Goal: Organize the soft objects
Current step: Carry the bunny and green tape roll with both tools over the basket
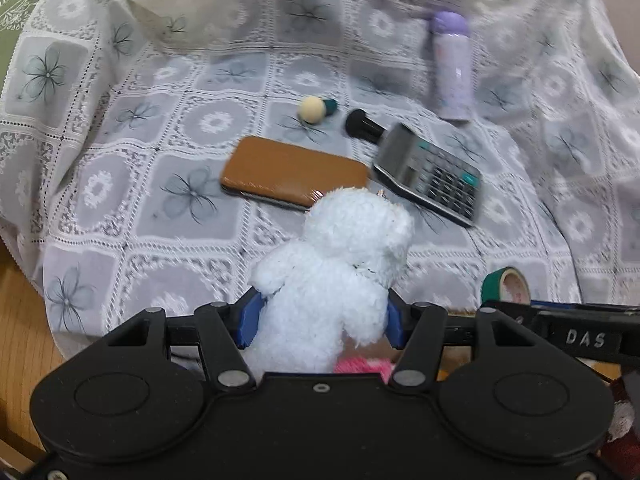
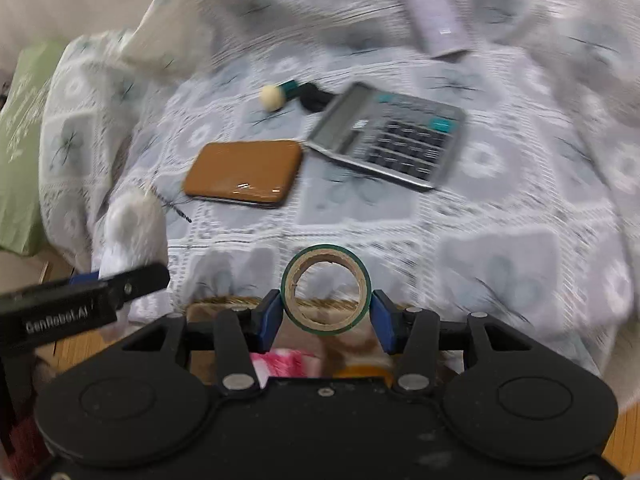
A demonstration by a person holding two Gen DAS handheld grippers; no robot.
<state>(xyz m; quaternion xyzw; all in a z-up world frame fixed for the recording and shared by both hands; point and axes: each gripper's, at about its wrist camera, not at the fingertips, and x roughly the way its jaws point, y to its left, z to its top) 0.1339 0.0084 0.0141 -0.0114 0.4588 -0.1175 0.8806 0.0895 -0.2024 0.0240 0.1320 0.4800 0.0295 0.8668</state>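
Above the cloth [image 1: 120, 184], the left tool [image 1: 320, 316] grips a plush [image 1: 332, 264]; the right tool [image 2: 326, 316] grips a tape roll [image 2: 325, 289]. With the roll pinched only at three and nine o'clock, it could slip in a fast swing.

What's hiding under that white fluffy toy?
Below the white plush toy, gripped by the left gripper, a scrap of pink fuzzy material peeks out. The gripper body covers the rest, so what it belongs to stays hidden.

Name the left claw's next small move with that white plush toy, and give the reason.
Probably lower the white plush toy toward the pink soft thing showing beneath the left claw and release it there: the claw is shut on the toy, clear of the cloth.
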